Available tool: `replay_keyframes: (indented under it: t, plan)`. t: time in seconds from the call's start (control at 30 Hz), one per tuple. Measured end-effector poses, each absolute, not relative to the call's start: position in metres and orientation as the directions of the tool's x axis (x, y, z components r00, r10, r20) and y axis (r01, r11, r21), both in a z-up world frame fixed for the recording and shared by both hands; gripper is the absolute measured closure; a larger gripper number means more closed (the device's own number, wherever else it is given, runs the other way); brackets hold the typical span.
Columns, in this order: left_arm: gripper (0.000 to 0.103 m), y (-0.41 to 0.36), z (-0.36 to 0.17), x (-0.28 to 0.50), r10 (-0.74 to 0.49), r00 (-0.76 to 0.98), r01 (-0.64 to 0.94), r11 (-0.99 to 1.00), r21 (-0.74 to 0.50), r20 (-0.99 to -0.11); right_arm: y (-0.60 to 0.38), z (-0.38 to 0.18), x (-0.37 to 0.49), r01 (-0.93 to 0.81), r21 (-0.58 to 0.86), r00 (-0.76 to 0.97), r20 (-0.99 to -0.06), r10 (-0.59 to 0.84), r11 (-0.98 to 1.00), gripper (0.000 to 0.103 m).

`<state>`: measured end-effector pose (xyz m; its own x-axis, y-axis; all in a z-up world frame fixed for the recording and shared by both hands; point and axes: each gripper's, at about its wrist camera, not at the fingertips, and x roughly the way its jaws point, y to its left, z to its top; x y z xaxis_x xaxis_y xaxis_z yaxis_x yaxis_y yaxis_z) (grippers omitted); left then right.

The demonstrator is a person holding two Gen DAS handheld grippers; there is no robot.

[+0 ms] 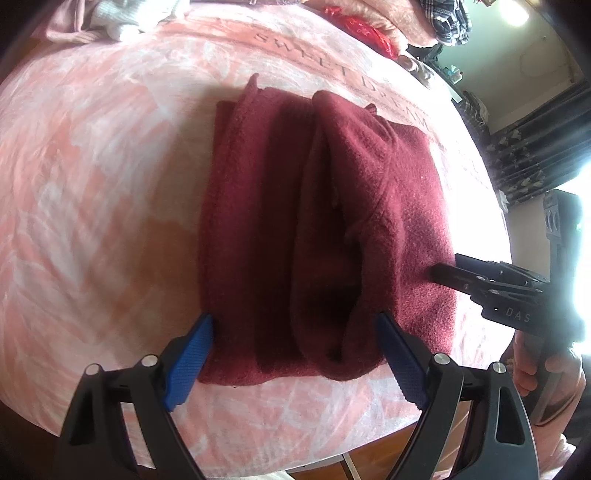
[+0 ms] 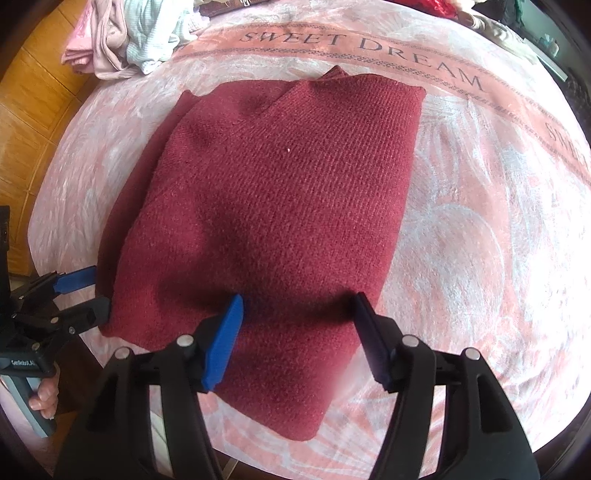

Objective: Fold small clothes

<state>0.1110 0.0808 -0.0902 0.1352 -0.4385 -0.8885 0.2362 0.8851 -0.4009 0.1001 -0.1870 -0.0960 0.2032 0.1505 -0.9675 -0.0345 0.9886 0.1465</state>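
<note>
The maroon knit garment (image 2: 273, 221) lies on the bed (image 2: 461, 258), which is covered by a pink patterned blanket lettered "SWEET DREAM". The garment sits near the middle of the blanket, with its near end close to the bed's near edge. In the left wrist view it shows several lengthwise layers, one panel lapped over another, forming a compact rectangle.

Left gripper (image 1: 295, 354): the fingers stand wide apart, straddling the near end of the garment. One blue pad sits at the garment's left edge, the other by the raised fold on the right. Neither pad pinches cloth. Nothing is held.

Right gripper (image 2: 299, 339): the fingers stand partly open above the garment's near right portion. The pads are close to the knit surface, but no cloth is gathered between them. Nothing is held. Whether the tips touch the fabric cannot be determined.

Task progress, as a judgement: this garment appears largely folded. The side panels are already turned in. The top layer bulges and its edges do not line up squarely, so flattening or one more fold across the length may remain.

A heap of pale clothes (image 2: 125, 33) lies at the bed's far left corner, unfolded. More red and checked fabric (image 1: 406, 26) lies at the far right corner. These items probably remain to be handled.
</note>
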Motion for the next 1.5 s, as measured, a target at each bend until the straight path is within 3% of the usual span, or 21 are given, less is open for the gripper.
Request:
replay_keyframes:
  t: [0.1, 0.3, 0.53, 0.7, 0.73, 0.8, 0.83, 0.9, 1.2, 1.5]
  plan:
    - [0.015, 0.067, -0.088, 0.113, -0.408, 0.143, 0.263, 0.894, -0.363, -0.902, -0.188, -0.097, 0.099, -0.031, 0.151, 0.199, -0.968, 0.154, 0.988, 0.041]
    - [0.015, 0.063, -0.075, 0.11, -0.516, 0.167, 0.317, 0.835, -0.45, -0.84, -0.191, -0.101, 0.097, -0.027, 0.153, 0.191, -0.969, 0.155, 0.988, 0.038]
    - [0.015, 0.039, -0.106, 0.127, -0.355, 0.106, 0.328, 0.895, -0.304, -0.929, -0.194, -0.101, 0.094, -0.023, 0.164, 0.192, -0.967, 0.165, 0.986, 0.037]
    - [0.017, 0.024, -0.107, 0.139, -0.447, 0.069, 0.351, 0.848, -0.398, -0.892, -0.198, -0.101, 0.093, -0.02, 0.18, 0.19, -0.965, 0.181, 0.983, 0.039]
    - [0.023, 0.023, -0.106, 0.142, -0.455, 0.08, 0.355, 0.844, -0.401, -0.887, -0.198, -0.1, 0.092, -0.019, 0.18, 0.191, -0.965, 0.18, 0.983, 0.039]
    - [0.07, 0.022, -0.109, 0.15, -0.471, 0.055, 0.346, 0.836, -0.426, -0.88, -0.199, -0.098, 0.092, -0.016, 0.181, 0.195, -0.964, 0.18, 0.983, 0.04]
    - [0.081, 0.022, -0.112, 0.154, -0.502, 0.015, 0.33, 0.819, -0.47, -0.864, -0.201, -0.096, 0.091, -0.015, 0.181, 0.197, -0.964, 0.18, 0.983, 0.04]
    - [0.091, 0.026, -0.112, 0.157, -0.519, 0.004, 0.308, 0.814, -0.493, -0.855, -0.203, -0.093, 0.089, -0.012, 0.18, 0.204, -0.963, 0.178, 0.984, 0.04]
    - [0.093, 0.089, -0.037, 0.113, -0.538, 0.256, 0.356, 0.825, -0.439, -0.803, -0.198, -0.077, 0.083, -0.054, 0.194, 0.238, -0.95, 0.202, 0.979, 0.04]
    - [0.092, 0.123, -0.11, 0.133, -0.492, 0.173, 0.241, 0.861, -0.447, -0.853, -0.19, -0.099, 0.087, -0.047, 0.184, 0.168, -0.967, 0.19, 0.982, 0.039]
